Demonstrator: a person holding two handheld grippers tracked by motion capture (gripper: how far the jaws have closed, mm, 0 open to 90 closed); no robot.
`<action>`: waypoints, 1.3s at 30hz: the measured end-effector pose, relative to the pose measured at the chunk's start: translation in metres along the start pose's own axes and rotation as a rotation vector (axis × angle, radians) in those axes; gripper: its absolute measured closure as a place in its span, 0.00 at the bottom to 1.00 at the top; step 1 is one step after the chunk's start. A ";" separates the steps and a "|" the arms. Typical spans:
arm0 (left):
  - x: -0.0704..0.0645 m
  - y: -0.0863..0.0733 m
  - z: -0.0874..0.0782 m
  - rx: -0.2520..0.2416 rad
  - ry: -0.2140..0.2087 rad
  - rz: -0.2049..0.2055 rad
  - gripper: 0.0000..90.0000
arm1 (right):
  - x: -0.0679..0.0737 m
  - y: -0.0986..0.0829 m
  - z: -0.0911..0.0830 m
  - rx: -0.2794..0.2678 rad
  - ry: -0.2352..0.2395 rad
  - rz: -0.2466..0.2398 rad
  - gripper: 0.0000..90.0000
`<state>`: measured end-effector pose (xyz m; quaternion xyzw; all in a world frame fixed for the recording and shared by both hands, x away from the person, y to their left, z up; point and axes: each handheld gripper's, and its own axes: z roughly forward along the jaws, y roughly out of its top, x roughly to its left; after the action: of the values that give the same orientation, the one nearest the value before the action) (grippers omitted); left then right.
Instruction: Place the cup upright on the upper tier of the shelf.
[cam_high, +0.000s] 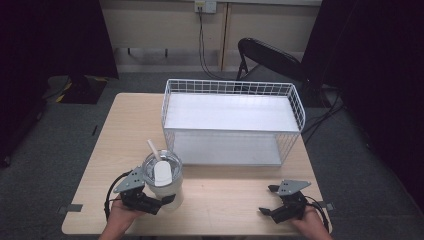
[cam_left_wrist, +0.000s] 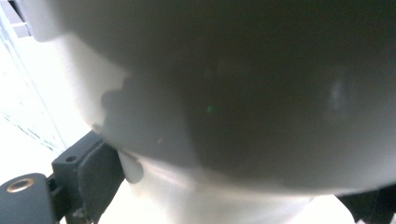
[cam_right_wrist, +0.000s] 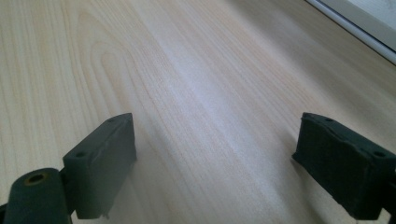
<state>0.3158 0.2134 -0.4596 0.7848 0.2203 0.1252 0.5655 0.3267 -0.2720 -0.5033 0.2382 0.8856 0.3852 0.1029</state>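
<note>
I see tumbler (cam_high: 163, 181) — front-left of wire basket (cam_high: 231, 122) | left gripper (cam_high: 159, 204) at tumbler | right gripper (cam_high: 267, 201) — front-right of basket

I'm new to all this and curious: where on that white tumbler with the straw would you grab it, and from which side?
Grip the tumbler low on its plain round body, from the side, as the left gripper does. The lid and slanted straw block a grasp from above, and the narrower lower body probably suits the fingers best.

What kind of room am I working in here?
Likely a lab or recording workspace: a bare wooden table on grey carpet, dark curtains at the sides, a folding chair and cables from a wall socket.
</note>
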 end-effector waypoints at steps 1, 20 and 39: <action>0.000 0.000 0.000 -0.001 0.010 0.015 0.10 | 0.000 0.000 0.000 0.000 0.000 0.000 0.13; -0.005 -0.004 -0.002 -0.045 0.028 0.054 0.11 | 0.000 0.000 0.000 0.000 -0.001 0.002 0.13; 0.005 0.015 -0.017 -0.055 0.049 -0.007 0.11 | 0.000 0.000 0.000 0.000 -0.003 0.003 0.13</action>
<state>0.3152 0.2262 -0.4399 0.7649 0.2334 0.1486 0.5817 0.3264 -0.2720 -0.5032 0.2400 0.8851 0.3849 0.1036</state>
